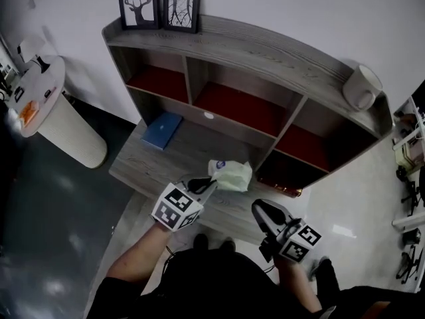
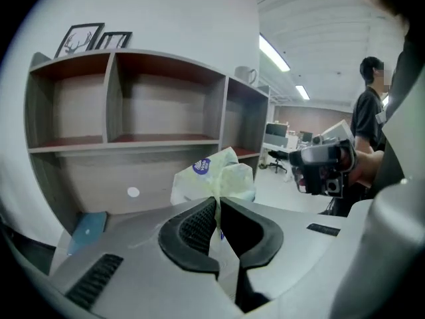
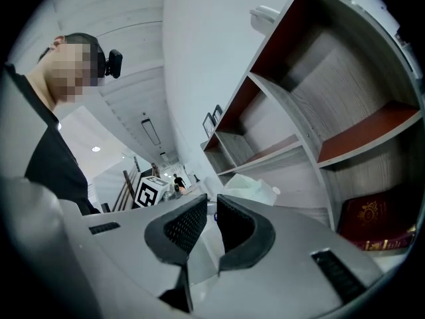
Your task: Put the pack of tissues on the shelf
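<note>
Head view shows the left gripper (image 1: 211,181) with its jaws clenched on the edge of the pack of tissues (image 1: 232,175); the pack hangs over the worktop (image 1: 192,148), in front of the shelf (image 1: 265,52); the right gripper (image 1: 259,208) is empty, jaws a little apart.

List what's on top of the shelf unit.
On the shelf unit's top: a framed deer picture and a second framed picture at the left end, a white mug near the right end. The strip behind the frames is hidden.

White wall (image 1: 299,5), dark glossy floor (image 1: 46,205)
</note>
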